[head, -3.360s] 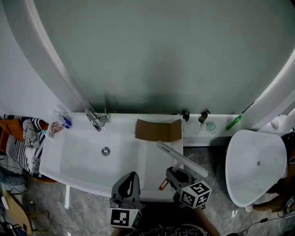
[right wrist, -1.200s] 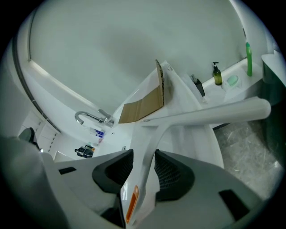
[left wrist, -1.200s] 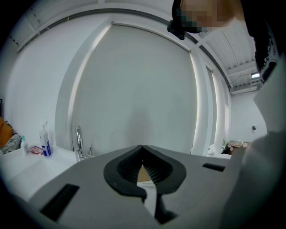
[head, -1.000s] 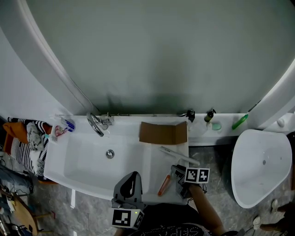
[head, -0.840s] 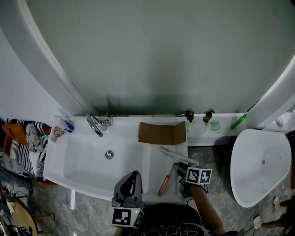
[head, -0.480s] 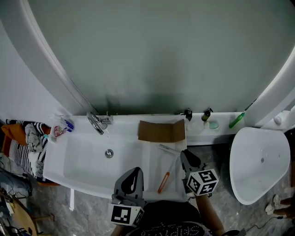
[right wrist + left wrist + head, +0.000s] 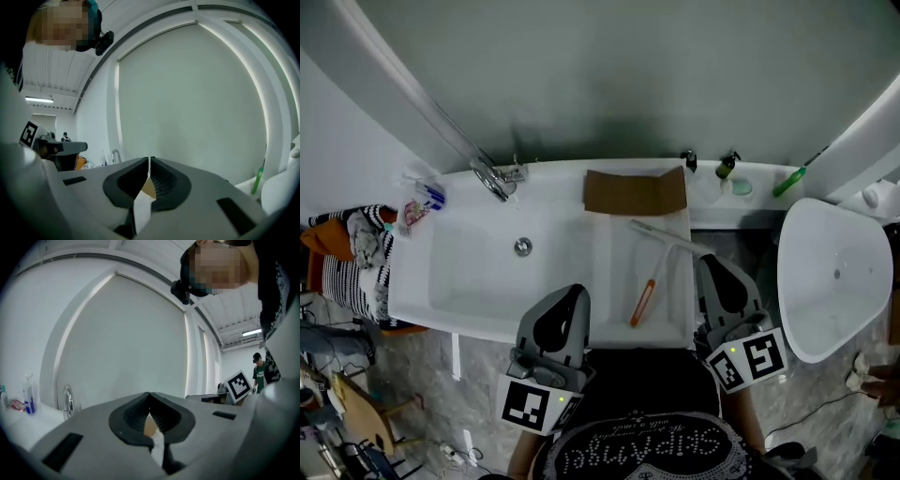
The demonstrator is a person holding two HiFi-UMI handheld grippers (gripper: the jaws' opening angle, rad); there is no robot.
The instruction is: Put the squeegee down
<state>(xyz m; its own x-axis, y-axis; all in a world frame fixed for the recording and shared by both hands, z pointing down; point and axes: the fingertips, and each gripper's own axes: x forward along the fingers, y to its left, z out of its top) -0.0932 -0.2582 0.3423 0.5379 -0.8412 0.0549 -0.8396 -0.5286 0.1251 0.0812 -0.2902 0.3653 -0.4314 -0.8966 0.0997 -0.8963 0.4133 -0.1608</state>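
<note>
The squeegee [image 7: 644,298], with an orange handle and a long white blade [image 7: 667,238], lies flat on the white counter [image 7: 614,281] to the right of the sink basin. Nothing holds it. My right gripper [image 7: 707,262] hangs above the counter's right edge, clear of the squeegee; its jaws have just been closing with nothing between them and now stand shut. My left gripper [image 7: 573,294] hovers over the counter's front edge, left of the handle, shut and empty. In both gripper views the jaws meet, left gripper [image 7: 149,395] and right gripper [image 7: 149,161].
The sink basin [image 7: 478,281] with its faucet [image 7: 490,178] is on the left. A brown cardboard piece [image 7: 636,190] lies at the counter's back. Small bottles [image 7: 728,167] and a green one [image 7: 795,181] stand on the ledge. A white bowl-shaped fixture [image 7: 834,277] is at the right.
My right gripper let go of the squeegee, lifted up off the counter toward the camera and shut its jaws. The squeegee stays lying on the counter. My left gripper rose a little.
</note>
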